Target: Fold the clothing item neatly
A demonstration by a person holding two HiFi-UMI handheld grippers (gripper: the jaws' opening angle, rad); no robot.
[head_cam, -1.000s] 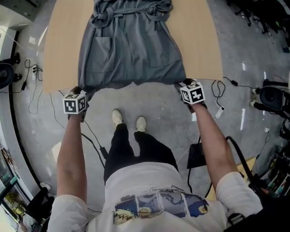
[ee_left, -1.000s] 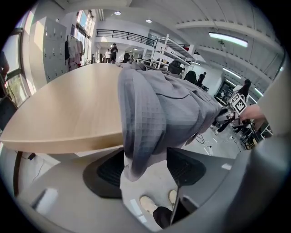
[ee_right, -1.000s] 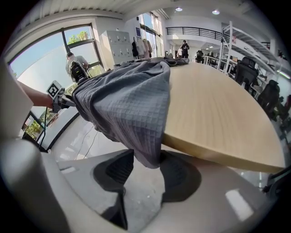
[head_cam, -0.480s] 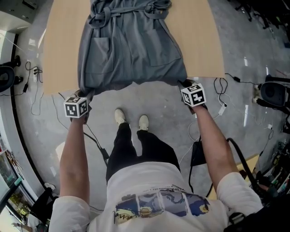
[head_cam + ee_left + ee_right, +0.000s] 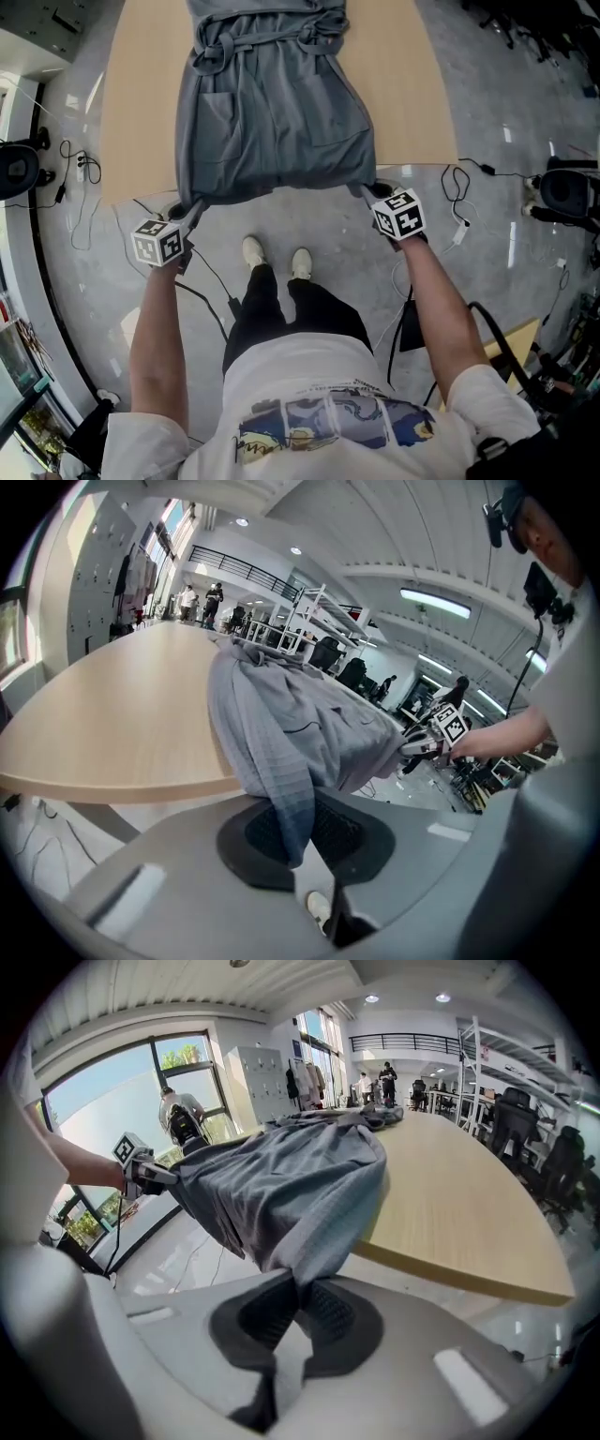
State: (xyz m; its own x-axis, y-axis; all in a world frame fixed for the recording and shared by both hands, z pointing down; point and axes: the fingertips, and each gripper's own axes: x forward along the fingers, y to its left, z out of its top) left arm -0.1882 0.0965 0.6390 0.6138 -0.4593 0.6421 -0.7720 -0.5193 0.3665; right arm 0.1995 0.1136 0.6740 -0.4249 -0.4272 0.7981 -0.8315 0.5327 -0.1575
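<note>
— Pale wooden desk point(image 5: 417, 94) over glossy grey flooring point(image 5: 506, 244): looking down on a grey soft-fabric belted robe point(image 5: 272, 122), lying lengthwise on the desk, with its lower hem point(image 5: 281, 187) raised off the near edge.

— Holding it how?

— Left tool point(image 5: 305, 841) having just been closing, now pinching the left hem corner between its dark pads. Right tool point(image 5: 298, 1309) clamping tight on the right corner.

— Worrying about anything?

— Probably slipping: gripping only a thin bit of cloth on each side, so risking a lost corner by tugging hard. Also seeing the hem dipping slightly in the middle, likely creasing the fold. Skewing the edges by raising one side ahead of the other. Possibly dragging the whole robe off the desk by pulling toward the body.

— And the arms?

— Stretching left forearm point(image 5: 153, 328) and right forearm point(image 5: 436, 300) forward and down, spreading them as wide as the hem, tilting both tools downward toward the desk edge.
</note>
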